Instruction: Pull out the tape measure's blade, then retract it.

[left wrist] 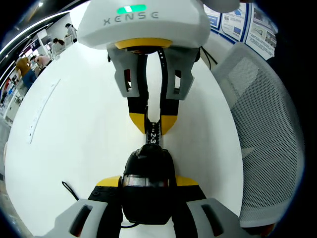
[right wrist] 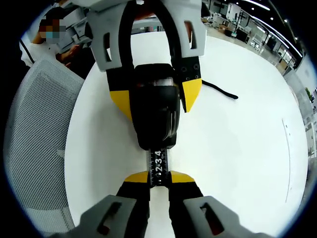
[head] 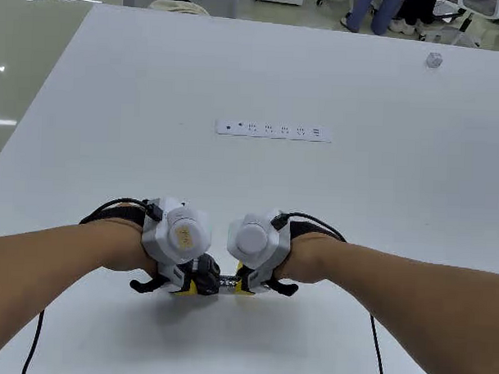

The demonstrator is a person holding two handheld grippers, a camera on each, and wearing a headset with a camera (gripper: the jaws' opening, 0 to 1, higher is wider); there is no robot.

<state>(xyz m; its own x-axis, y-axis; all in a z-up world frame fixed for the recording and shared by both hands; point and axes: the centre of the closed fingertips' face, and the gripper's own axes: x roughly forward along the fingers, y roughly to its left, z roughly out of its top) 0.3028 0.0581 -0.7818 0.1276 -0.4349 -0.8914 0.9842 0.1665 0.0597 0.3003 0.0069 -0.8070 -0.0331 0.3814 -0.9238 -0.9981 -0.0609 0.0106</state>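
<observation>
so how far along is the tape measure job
Done: the left gripper grips the tape measure case, the right gripper pinches the blade. In hand: a short stretch of blade is out between them. Left: probably most of the pull, then the retraction, though one moment can't show which way the blade is going.

In the lower middle of the head view, the left gripper (head: 190, 282) and the right gripper (head: 246, 283) faced each other tip to tip over the table (head: 356, 182). The tape measure (head: 205, 281) sat between the left one's jaws, and its blade (head: 227, 280) reached across into the right one's. Behind them, above the frame's centre, a power strip (head: 273, 130) lay crosswise, with a small object (head: 434, 60) at the upper right. A mesh chair (left wrist: 267, 124) stood at the right of the left gripper view, beside the table's edge.
</observation>
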